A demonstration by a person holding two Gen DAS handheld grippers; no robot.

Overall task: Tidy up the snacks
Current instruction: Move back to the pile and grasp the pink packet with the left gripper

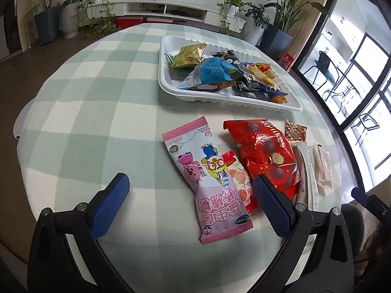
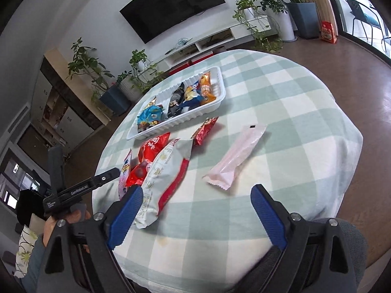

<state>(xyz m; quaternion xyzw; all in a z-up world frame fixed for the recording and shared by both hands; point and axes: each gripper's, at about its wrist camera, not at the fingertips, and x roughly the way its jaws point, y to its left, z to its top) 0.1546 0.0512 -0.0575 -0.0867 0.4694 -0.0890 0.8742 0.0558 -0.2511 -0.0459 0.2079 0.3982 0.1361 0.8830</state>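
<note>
- The counter [image 1: 92, 112] is round and draped in a pale green and white checked cloth; the cloth falls over the rim on every side in view
- A white tray [image 1: 171, 90] stands on the far part of the counter, filled with mixed snack packets, among them a blue packet [image 1: 212, 72] and a gold packet [image 1: 188, 56]
- Nearer than the tray lie loose snacks in a cluster: a pink cartoon packet [image 1: 215, 183], a red chocolate-ball bag [image 1: 266, 151] overlapping a small strawberry-print packet [image 1: 240, 178], and a white and red bag [image 2: 166, 175] beside them
- A pale pink long packet [image 2: 237, 158] lies alone on the cloth, well apart from the cluster, towards the right hand-held gripper [image 2: 196, 195]
- The left hand-held gripper [image 1: 190, 185] has its jaws spread wide over the lower part of the pink cartoon packet, pads not pressing on it; the right hand-held gripper also stands wide apart with nothing in it, the long pink packet just beyond its fingertips
- The left half of the cloth is bare, as is the near right part around the long packet
- Beyond the counter: brown floor, a low white cabinet [image 1: 166, 9] under a dark wall screen [image 2: 171, 5], potted plants [image 1: 66, 12] on both sides, and tall dark-framed windows [image 1: 354, 73] on the right
</note>
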